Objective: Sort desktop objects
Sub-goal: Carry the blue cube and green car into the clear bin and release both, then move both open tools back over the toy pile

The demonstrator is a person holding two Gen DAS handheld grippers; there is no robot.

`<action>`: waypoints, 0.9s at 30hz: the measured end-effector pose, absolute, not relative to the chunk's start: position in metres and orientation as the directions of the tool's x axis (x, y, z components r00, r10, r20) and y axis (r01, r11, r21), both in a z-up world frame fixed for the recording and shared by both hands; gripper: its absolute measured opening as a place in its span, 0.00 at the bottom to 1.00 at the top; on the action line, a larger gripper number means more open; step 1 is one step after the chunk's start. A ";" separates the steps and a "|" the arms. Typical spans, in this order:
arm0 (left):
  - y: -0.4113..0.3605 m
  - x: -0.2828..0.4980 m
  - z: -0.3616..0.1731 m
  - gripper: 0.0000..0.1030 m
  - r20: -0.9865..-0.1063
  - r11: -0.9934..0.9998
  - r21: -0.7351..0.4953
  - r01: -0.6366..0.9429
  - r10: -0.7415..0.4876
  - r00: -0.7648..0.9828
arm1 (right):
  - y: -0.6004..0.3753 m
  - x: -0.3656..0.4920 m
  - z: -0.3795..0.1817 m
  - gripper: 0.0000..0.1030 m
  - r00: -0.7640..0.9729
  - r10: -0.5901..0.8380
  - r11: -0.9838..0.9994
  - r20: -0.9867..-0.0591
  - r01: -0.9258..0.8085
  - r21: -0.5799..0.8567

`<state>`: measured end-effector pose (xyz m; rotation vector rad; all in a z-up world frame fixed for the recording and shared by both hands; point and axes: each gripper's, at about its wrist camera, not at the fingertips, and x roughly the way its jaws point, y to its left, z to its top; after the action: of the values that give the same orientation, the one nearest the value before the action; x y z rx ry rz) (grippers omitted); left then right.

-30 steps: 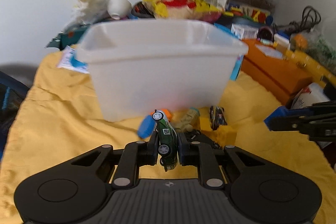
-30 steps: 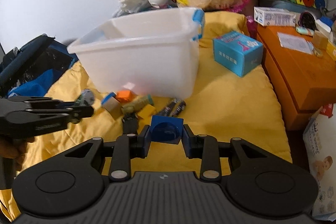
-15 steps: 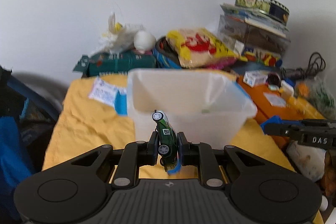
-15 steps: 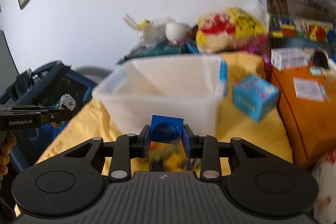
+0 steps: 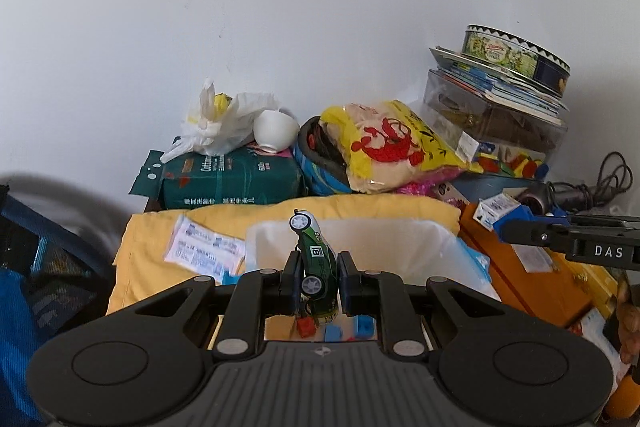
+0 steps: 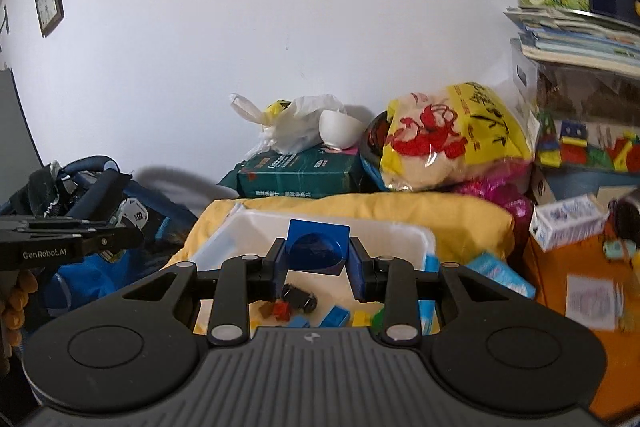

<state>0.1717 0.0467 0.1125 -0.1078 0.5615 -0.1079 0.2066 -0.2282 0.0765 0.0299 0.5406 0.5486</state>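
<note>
Left claw (image 5: 319, 281) clamped on toy car (image 5: 316, 263) across its sides; right claw (image 6: 316, 265) clamped on blue block (image 6: 317, 247). Both probably light, rigid, slippery plastic above bin (image 6: 416, 231). Best gripped on flat faces.

Green toy car (image 5: 317, 263) nose-up, blue block (image 6: 316, 251) both over white bin (image 6: 404, 233).

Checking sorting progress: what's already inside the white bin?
In the white bin lie a black toy car, a red block, and blue, yellow and green blocks. The grippers hide the rest of its floor.
</note>
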 end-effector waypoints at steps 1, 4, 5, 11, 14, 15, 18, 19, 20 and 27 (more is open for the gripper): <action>0.046 0.177 0.113 0.20 -0.527 0.989 -0.132 0.073 -0.132 0.839 | -0.226 0.210 0.078 0.34 0.716 0.503 0.856 -0.483 -0.490 0.165; 0.046 0.191 0.113 0.20 -0.538 0.990 -0.122 0.075 -0.129 0.833 | -0.220 0.220 0.080 0.34 0.712 0.497 0.855 -0.496 -0.500 0.139; 0.045 0.196 0.112 0.20 -0.543 0.990 -0.119 0.074 -0.128 0.830 | -0.217 0.223 0.078 0.34 0.708 0.494 0.854 -0.505 -0.503 0.131; 0.043 0.218 0.105 0.20 -0.573 0.992 -0.102 0.068 -0.115 0.812 | -0.210 0.243 0.064 0.34 0.683 0.474 0.859 -0.557 -0.496 0.122; 0.040 0.226 0.102 0.20 -0.586 0.994 -0.086 0.066 -0.104 0.804 | -0.207 0.253 0.058 0.34 0.674 0.457 0.865 -0.581 -0.489 0.114; 0.039 0.229 0.101 0.20 -0.590 0.994 -0.079 0.070 -0.103 0.801 | -0.207 0.255 0.056 0.34 0.671 0.454 0.867 -0.586 -0.485 0.117; 0.035 0.237 0.095 0.43 -0.625 0.995 -0.063 0.073 -0.096 0.775 | -0.206 0.264 0.052 0.36 0.664 0.444 0.875 -0.602 -0.467 0.130; 0.036 0.239 0.092 0.51 -0.637 0.996 -0.062 0.062 -0.087 0.766 | -0.205 0.267 0.050 0.43 0.663 0.438 0.877 -0.607 -0.463 0.128; 0.037 0.240 0.088 0.62 -0.646 0.998 -0.053 0.036 -0.062 0.761 | -0.204 0.269 0.048 0.52 0.660 0.428 0.882 -0.617 -0.454 0.126; 0.053 0.211 0.070 0.62 -0.637 0.998 -0.061 0.002 -0.040 0.770 | -0.218 0.253 0.041 0.61 0.675 0.427 0.886 -0.603 -0.444 0.130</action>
<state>0.2114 0.0534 0.0699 -0.0578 0.6916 -0.0228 0.2526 -0.2177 0.0406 -0.0276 0.6707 0.4897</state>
